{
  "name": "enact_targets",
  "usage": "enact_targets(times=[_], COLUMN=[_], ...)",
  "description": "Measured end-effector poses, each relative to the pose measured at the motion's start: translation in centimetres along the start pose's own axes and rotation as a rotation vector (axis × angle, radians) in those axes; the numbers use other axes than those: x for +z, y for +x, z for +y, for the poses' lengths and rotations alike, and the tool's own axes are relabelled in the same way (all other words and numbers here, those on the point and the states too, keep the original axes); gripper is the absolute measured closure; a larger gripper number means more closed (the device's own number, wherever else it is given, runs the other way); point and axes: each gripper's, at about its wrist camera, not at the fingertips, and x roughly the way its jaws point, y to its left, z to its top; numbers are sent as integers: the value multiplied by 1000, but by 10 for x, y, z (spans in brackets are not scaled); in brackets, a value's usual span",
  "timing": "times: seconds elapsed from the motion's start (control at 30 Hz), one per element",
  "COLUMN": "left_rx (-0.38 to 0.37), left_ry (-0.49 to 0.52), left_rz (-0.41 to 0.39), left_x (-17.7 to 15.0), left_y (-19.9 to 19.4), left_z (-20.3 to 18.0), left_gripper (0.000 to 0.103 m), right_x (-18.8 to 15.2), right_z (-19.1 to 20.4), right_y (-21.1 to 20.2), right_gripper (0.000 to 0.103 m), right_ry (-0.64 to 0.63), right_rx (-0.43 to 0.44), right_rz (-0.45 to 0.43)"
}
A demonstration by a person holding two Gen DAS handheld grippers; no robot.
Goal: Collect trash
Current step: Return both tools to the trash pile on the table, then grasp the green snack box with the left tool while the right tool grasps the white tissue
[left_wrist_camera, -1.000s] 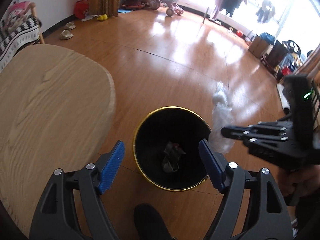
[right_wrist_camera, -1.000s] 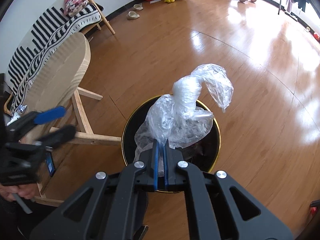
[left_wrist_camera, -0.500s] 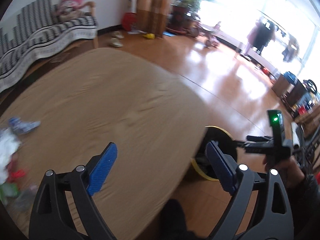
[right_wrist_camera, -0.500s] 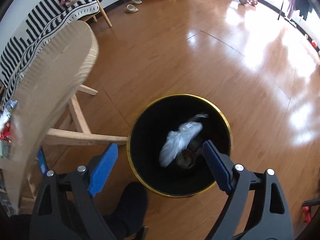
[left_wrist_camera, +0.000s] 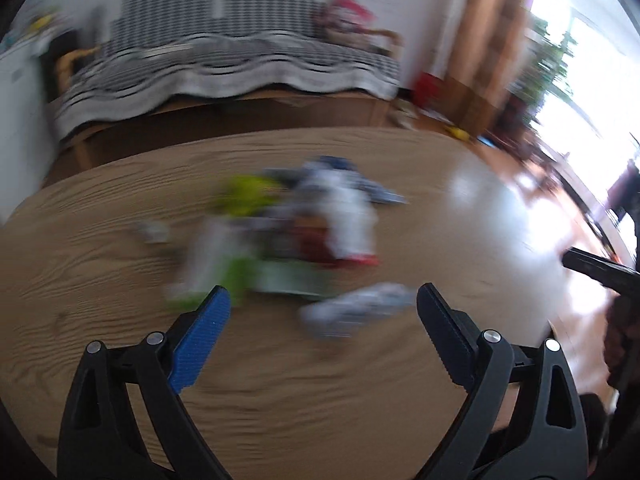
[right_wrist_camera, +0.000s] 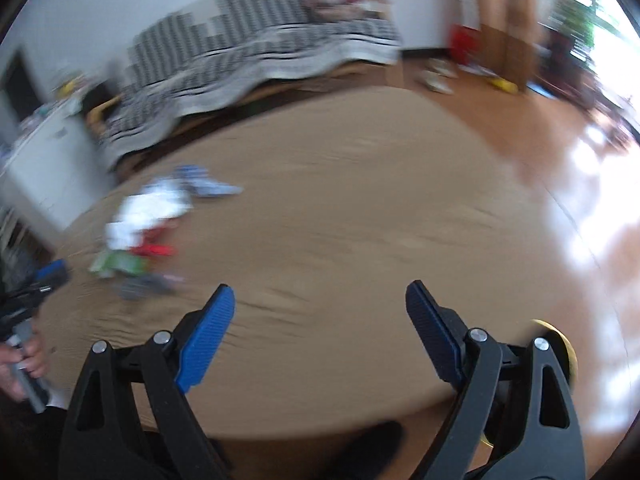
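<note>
A blurred pile of trash [left_wrist_camera: 304, 232] lies on the round wooden table [left_wrist_camera: 100, 280]: white, green, red and blue wrappers. A grey-blue wrapper [left_wrist_camera: 356, 308] lies nearest, just ahead of my open, empty left gripper [left_wrist_camera: 320, 336]. In the right wrist view the same pile [right_wrist_camera: 148, 224] sits far left on the table [right_wrist_camera: 360, 220], and my right gripper [right_wrist_camera: 318, 332] is open and empty above the table's near edge. The gold rim of the bin [right_wrist_camera: 568, 356] shows behind the right finger. The left gripper [right_wrist_camera: 44, 280] shows at the left edge.
A sofa with a black-and-white striped cover [left_wrist_camera: 240, 64] stands behind the table. A white cabinet [right_wrist_camera: 44, 160] is at the left. Shiny wooden floor [right_wrist_camera: 580, 200] and bright windows lie to the right. The right gripper [left_wrist_camera: 600, 268] shows at the left view's right edge.
The right gripper opened and dropped the plastic wrap into the bin. Both grippers then swung from the bin up to the table and its trash pile.
</note>
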Motion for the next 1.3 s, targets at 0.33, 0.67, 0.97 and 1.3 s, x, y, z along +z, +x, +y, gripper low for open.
enact_targets(times=[0.33,0.67,0.97,1.3], left_rx=[121,95,145,227], left_ry=[-186,20,131,96], left_rz=[24,70,123,105], left_x=[-1,-4,-10,-6], left_y=[15,71,106,74], left_z=[115,76,51,56], left_gripper=[11,11,17,67], right_x=[50,72,69,65], right_z=[136,155,174,158], right_y=[91,153,182,130], right_gripper=[19,20,66,86], right_ry=[-30,-9,-68,-92], right_rx=[206,205,176,196], right_rz=[54,108,172,70])
